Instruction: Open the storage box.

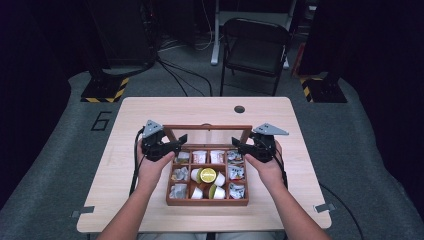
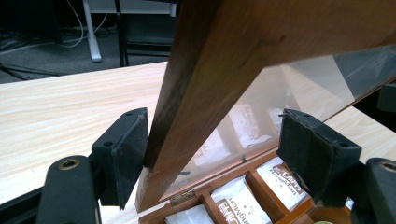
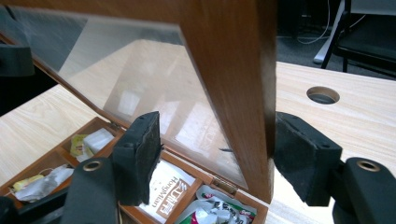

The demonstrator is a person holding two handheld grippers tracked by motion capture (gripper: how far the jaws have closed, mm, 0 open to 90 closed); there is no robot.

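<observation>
1. Item: wooden box [image 1: 207,202], compartmented, sits mid-bench toward near edge. Contents: tea sachets [image 1: 180,173], pods [image 1: 208,175].
2. Lid [image 1: 207,128]: glass-paned, wood frame, hinged along box's far side; stands raised, near upright. Long axis runs parallel to bench's near/far edges (left-right); pane faces near edge.
3. Left gripper [image 1: 179,141]: at lid's left frame post [image 2: 187,107]. Jaws part-open, straddling the post; one pad at or on the wood, the other well clear. No clamp.
4. Right gripper [image 1: 237,145]: at lid's right frame post [image 3: 238,93]. Jaws part-open, astride the post; outer pad about at the wood, inner pad [image 3: 140,154] off the pane. No clamp.
5. Risk (judged): neither side pinches the lid, so it could drop shut under own weight, or slam back past hinges [image 2: 182,198].
6. Risk: uneven push L vs R would twist frame, strain hinges, skid box on bench.
7. Risk: pad pressing on pane, not wood, gives slip or scuffed glass.
</observation>
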